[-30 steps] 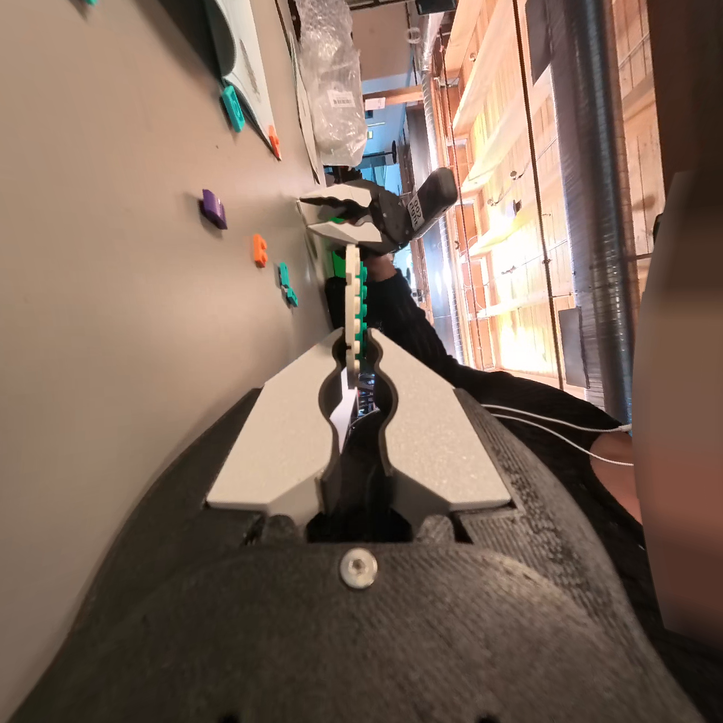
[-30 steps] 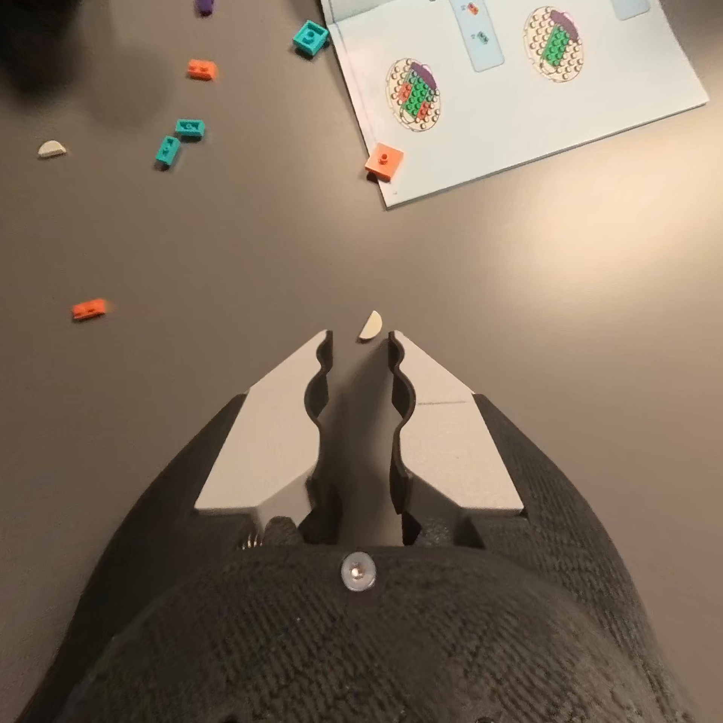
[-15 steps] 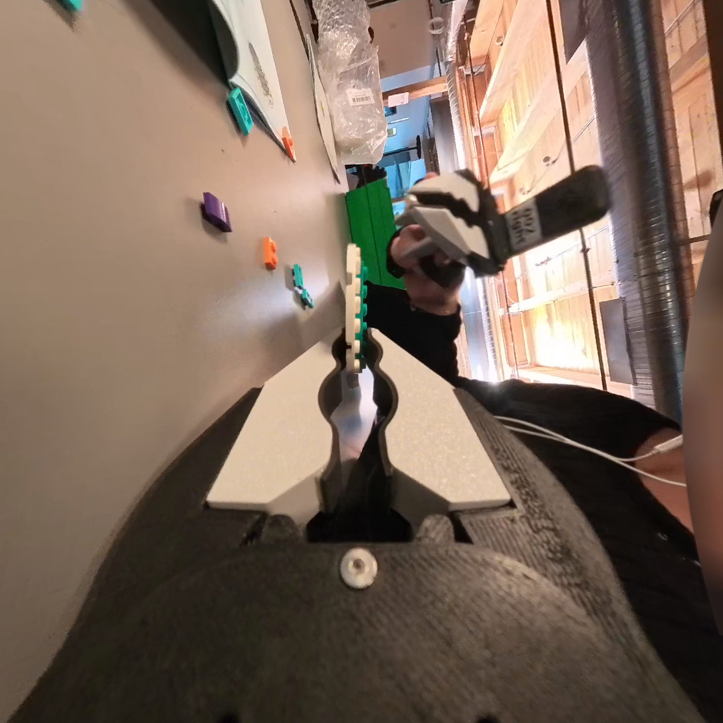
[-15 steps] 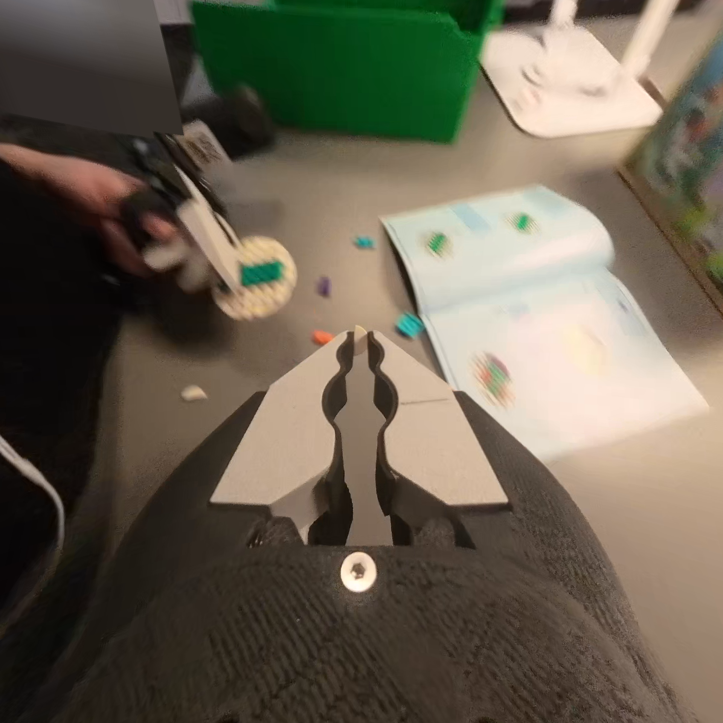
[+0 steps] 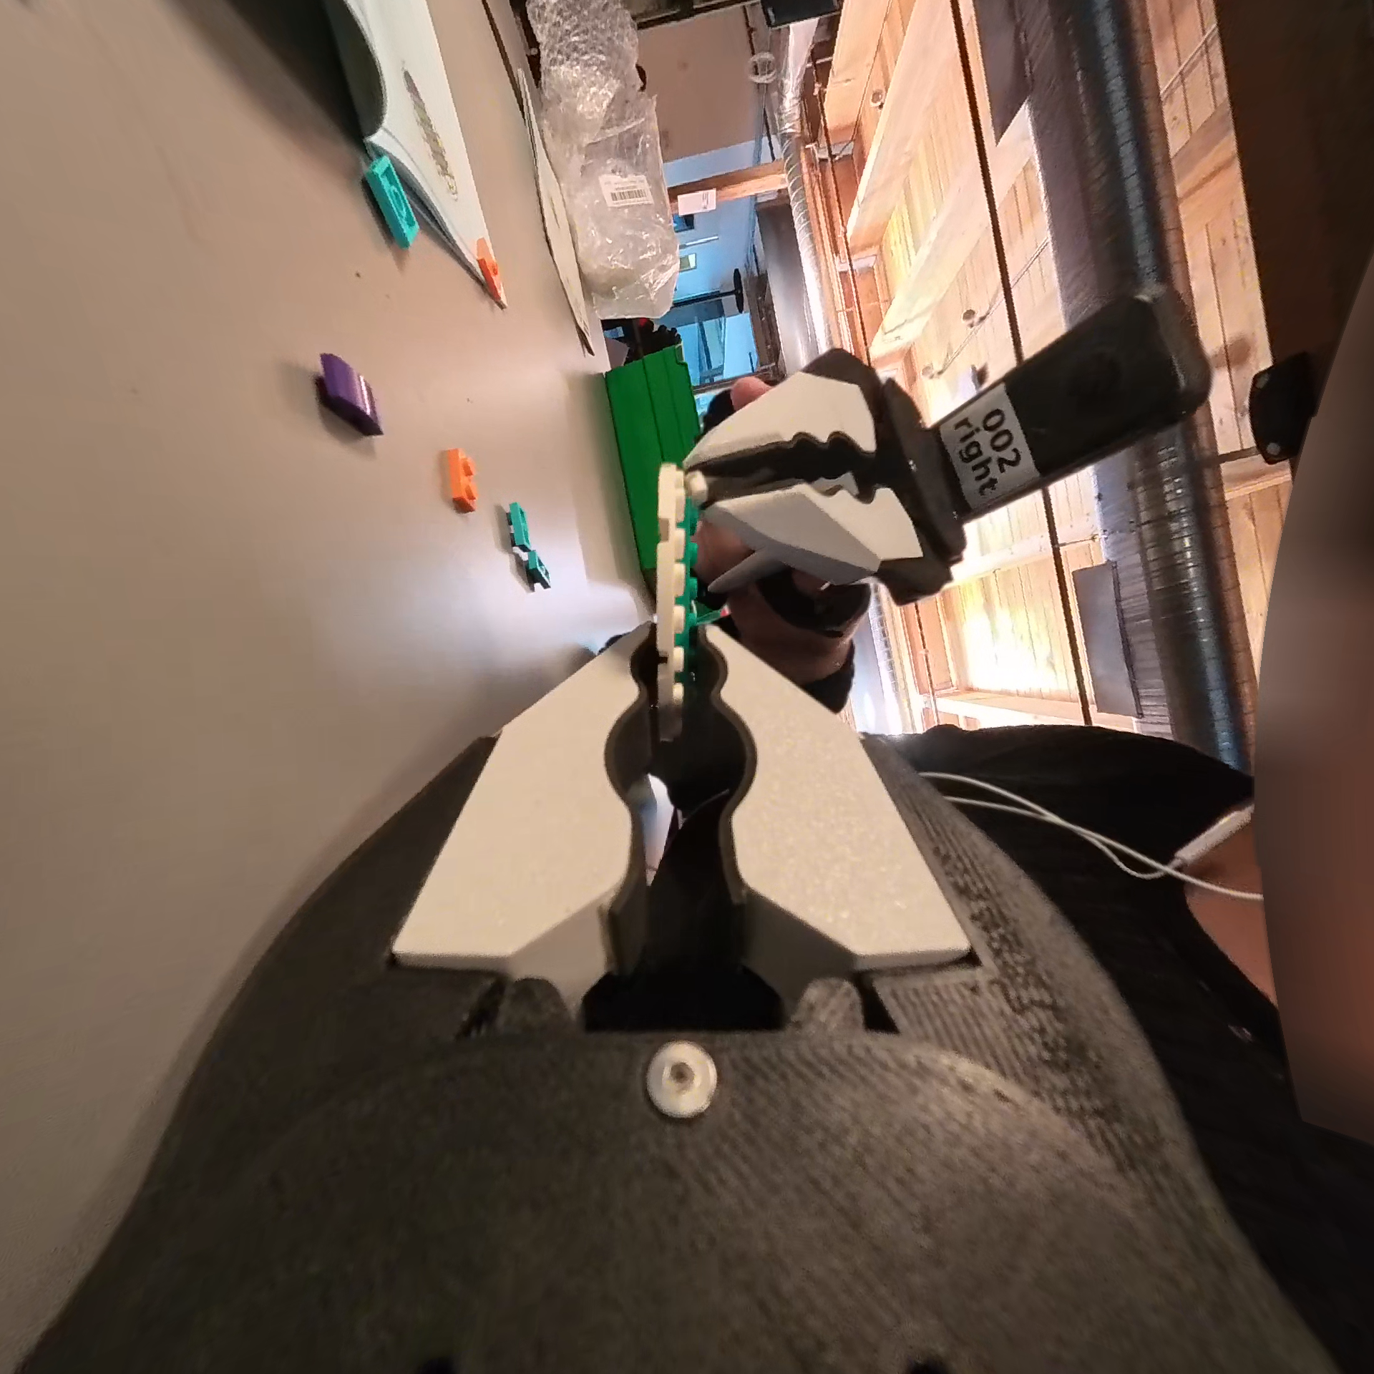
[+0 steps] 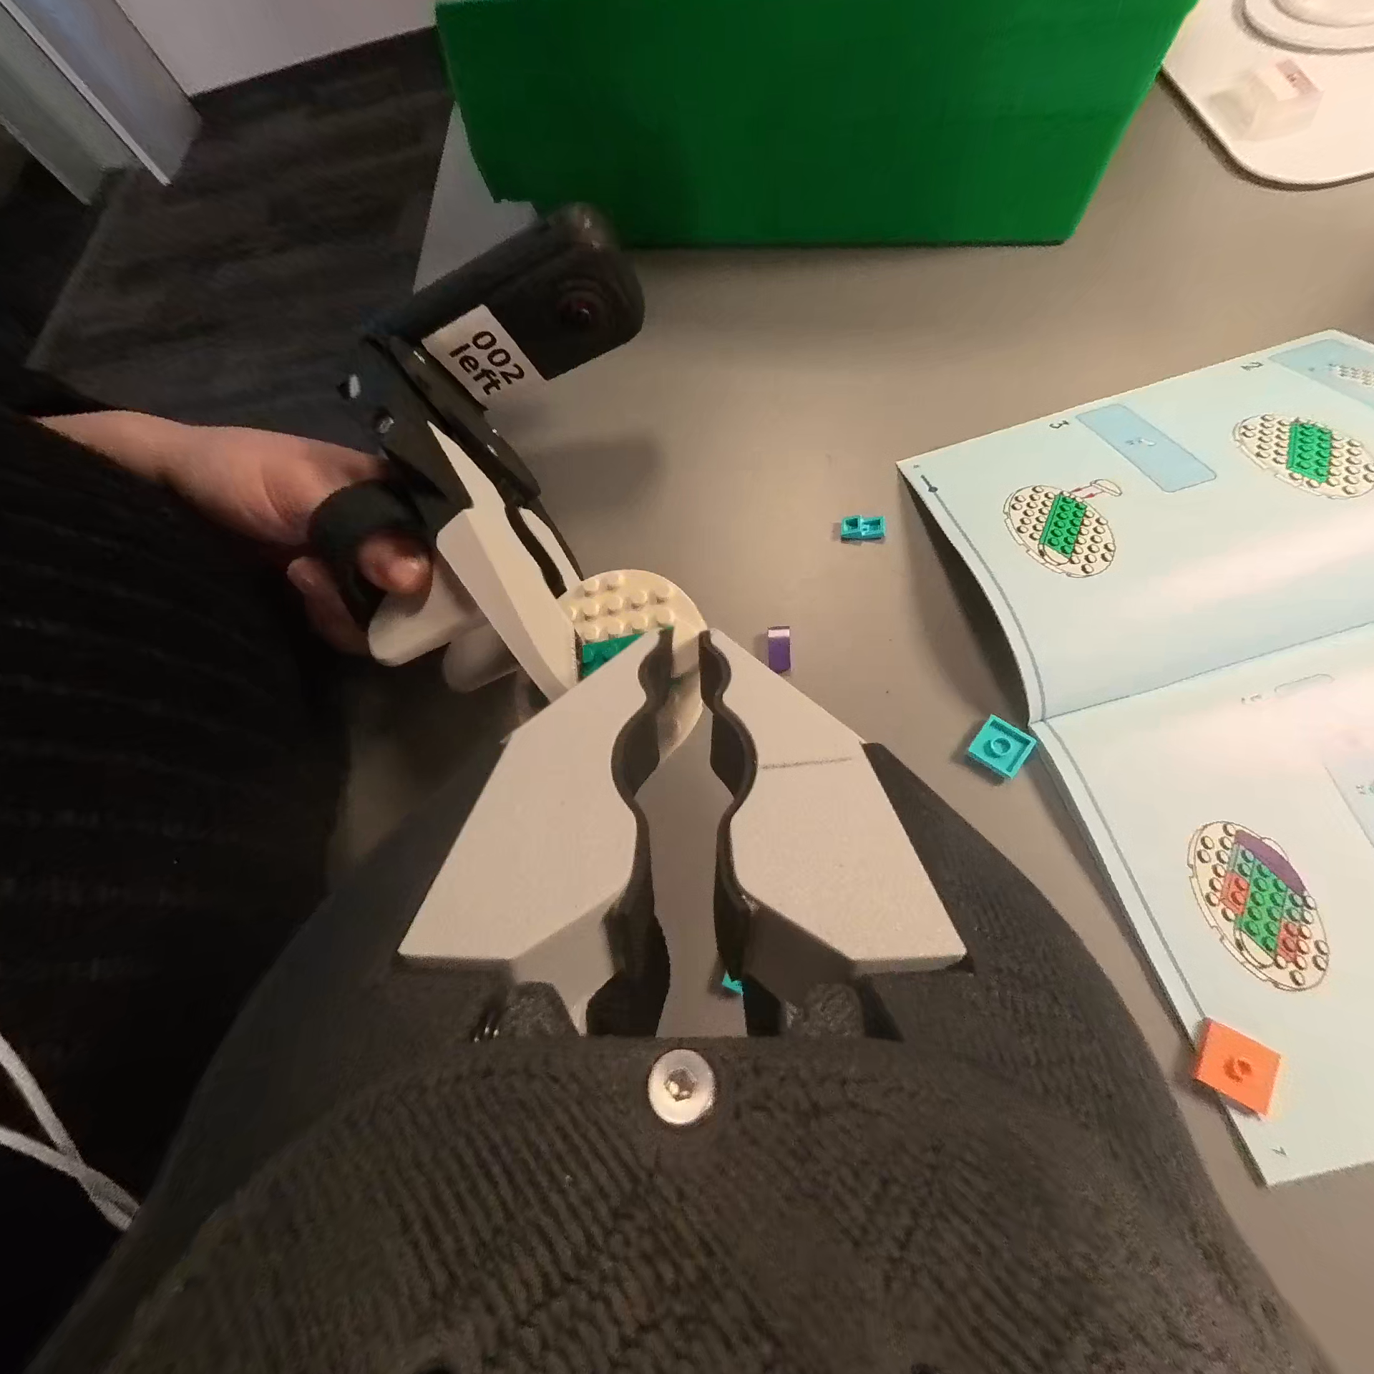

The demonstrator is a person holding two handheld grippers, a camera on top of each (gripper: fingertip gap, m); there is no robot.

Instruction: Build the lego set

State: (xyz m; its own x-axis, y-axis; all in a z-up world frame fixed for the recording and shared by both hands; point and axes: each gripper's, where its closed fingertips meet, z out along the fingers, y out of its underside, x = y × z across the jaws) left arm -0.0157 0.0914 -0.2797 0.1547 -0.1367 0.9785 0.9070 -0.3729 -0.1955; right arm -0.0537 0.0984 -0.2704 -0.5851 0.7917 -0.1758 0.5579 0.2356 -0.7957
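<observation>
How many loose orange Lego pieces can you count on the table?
2. One orange piece lies on the table between the purple piece and the teal pieces; the other sits at the instruction booklet's edge. More may be hidden.

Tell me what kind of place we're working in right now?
Probably an office or workshop desk, indoors. A grey table holds an open instruction booklet, loose bricks and a green bin; the left wrist view shows wooden shelving and a metal duct behind.
</observation>
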